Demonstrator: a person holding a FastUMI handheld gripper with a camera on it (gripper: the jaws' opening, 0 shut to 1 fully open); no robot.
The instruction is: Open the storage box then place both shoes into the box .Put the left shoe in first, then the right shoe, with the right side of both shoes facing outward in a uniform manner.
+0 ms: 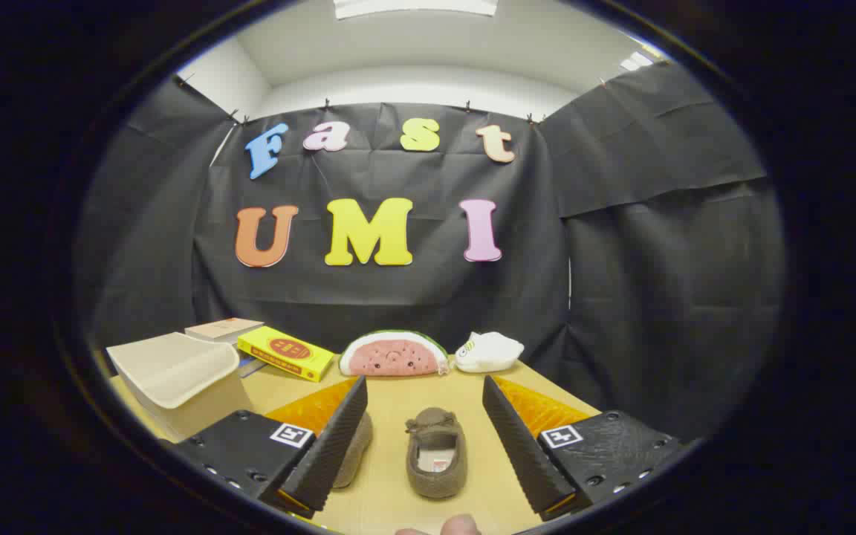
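The gripper [424, 438] is spread wide and holds nothing. One brown shoe [437, 452] lies between its fingers, the other shoe [355, 449] behind the left finger — neither is packed. The storage box [175, 371] waits at the tabletop's left edge — its lid looks open already.

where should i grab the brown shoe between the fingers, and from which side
Take the brown shoe across its side walls at the opening, coming straight ahead from the heel end. It lies flat on the table, heel toward the open hand-held gripper, and its narrow width fits between the fingers.
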